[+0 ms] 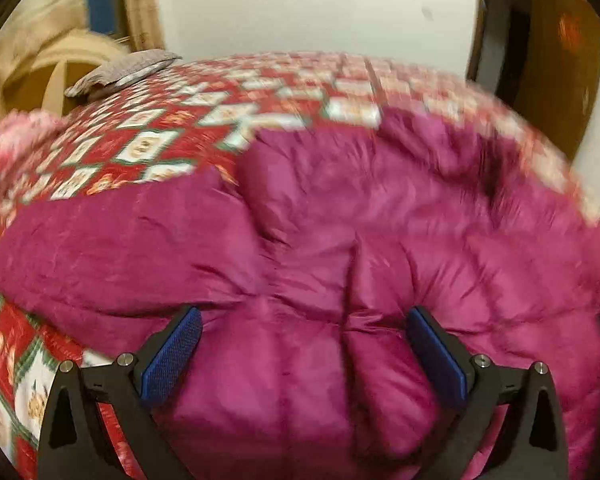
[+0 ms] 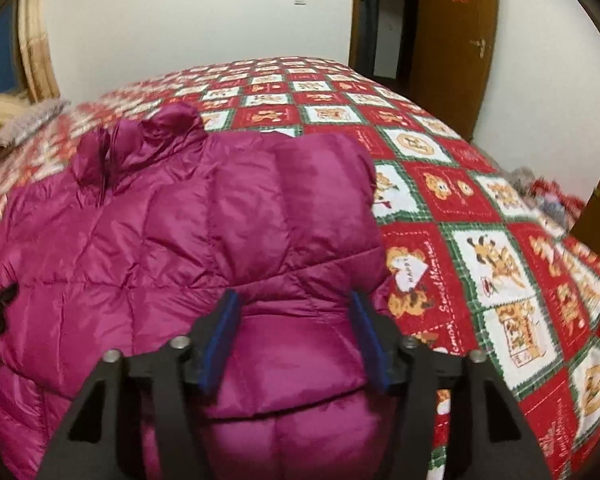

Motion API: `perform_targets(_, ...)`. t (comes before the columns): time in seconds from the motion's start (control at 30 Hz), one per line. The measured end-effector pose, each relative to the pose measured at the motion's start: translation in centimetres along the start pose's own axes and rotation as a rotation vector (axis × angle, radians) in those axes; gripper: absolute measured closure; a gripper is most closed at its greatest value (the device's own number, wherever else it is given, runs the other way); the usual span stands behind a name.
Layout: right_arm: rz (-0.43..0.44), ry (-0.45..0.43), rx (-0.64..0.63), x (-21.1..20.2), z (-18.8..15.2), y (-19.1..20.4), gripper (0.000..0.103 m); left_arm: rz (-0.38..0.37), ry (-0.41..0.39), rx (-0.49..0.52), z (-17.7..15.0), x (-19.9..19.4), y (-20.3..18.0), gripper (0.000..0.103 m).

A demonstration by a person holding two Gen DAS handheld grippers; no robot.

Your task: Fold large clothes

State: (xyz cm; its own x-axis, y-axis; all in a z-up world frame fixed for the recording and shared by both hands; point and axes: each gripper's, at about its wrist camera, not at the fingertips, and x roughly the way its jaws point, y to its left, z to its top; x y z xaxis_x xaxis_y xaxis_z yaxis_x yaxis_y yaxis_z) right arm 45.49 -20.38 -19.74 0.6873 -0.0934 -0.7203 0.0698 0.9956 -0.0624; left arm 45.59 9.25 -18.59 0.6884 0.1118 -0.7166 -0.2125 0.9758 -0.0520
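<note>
A large magenta quilted down jacket [image 1: 340,232] lies spread on the bed; it also fills the right wrist view [image 2: 172,240], collar at the far end [image 2: 140,140], one sleeve folded over the body. My left gripper [image 1: 304,320] is open, its blue pads [image 1: 172,356] on either side of a jacket panel just above the near part. My right gripper [image 2: 294,312] is open, pads [image 2: 220,344] straddling the folded sleeve's lower end. Whether the pads touch the fabric is unclear.
The bed carries a red, white and green cartoon-print quilt [image 2: 480,248]. A grey pillow [image 1: 124,70] lies at the far left corner. A white wall stands behind the bed [image 2: 180,20], with a wooden door [image 2: 452,40] at the right. Curtains [image 1: 32,32] hang at the left.
</note>
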Motion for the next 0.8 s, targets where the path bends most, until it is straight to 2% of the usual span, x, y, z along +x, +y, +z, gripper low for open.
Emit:
perform_targets(0.13, 0.008, -0.005, 0.007, 0.1, -0.1, -0.3, 0.038, 0.067, -0.125, -0.181, 1.0, -4.3, 6.3, 0.001)
perform_targets(0.23, 0.022, -0.005, 0.022, 0.1, 0.0, -0.5, 0.037, 0.188, -0.171, -0.399, 1.0, -6.0, 14.3, 0.001)
perform_targets(0.33, 0.014, -0.004, 0.016, 0.1, 0.0, -0.5, 0.036, 0.279, -0.162, -0.628, 0.3, -5.4, 21.4, 0.001)
perform_targets(0.37, 0.011, -0.004, 0.012, 0.1, 0.0, -0.4, 0.035, 0.298, -0.142, -0.720, 0.1, -4.7, 24.0, 0.001)
perform_targets(0.43, 0.008, -0.004, 0.009, 0.1, 0.0, -0.3, 0.033, 0.303, -0.118, -0.815, -0.7, -3.5, 26.6, 0.001)
perform_targets(0.5, 0.010, -0.001, 0.009, 0.1, 0.0, -0.3, 0.030, 0.280, -0.068, -0.894, -1.1, -1.7, 28.7, 0.001)
perform_targets(0.53, 0.009, 0.000, 0.010, 0.2, 0.0, -0.3, 0.030, 0.258, -0.067, -0.917, -1.3, -1.1, 29.4, 0.001)
perform_targets(0.67, 0.005, 0.002, 0.007, 0.2, 0.0, -0.2, 0.029, 0.258, -0.122, -0.878, -0.7, -0.4, 29.3, 0.001)
perform_targets(0.7, 0.004, 0.002, 0.006, 0.2, 0.0, -0.2, 0.029, 0.252, -0.112, -0.857, -0.5, 0.0, 29.2, 0.012)
perform_targets(0.73, 0.004, 0.002, 0.006, 0.3, 0.0, -0.2, 0.029, 0.254, -0.104, -0.844, -0.4, 0.3, 29.2, 0.036)
perform_targets(0.8, 0.005, 0.003, 0.007, 0.3, 0.0, -0.2, 0.029, 0.231, -0.093, -0.820, -0.3, 0.9, 29.3, 0.061)
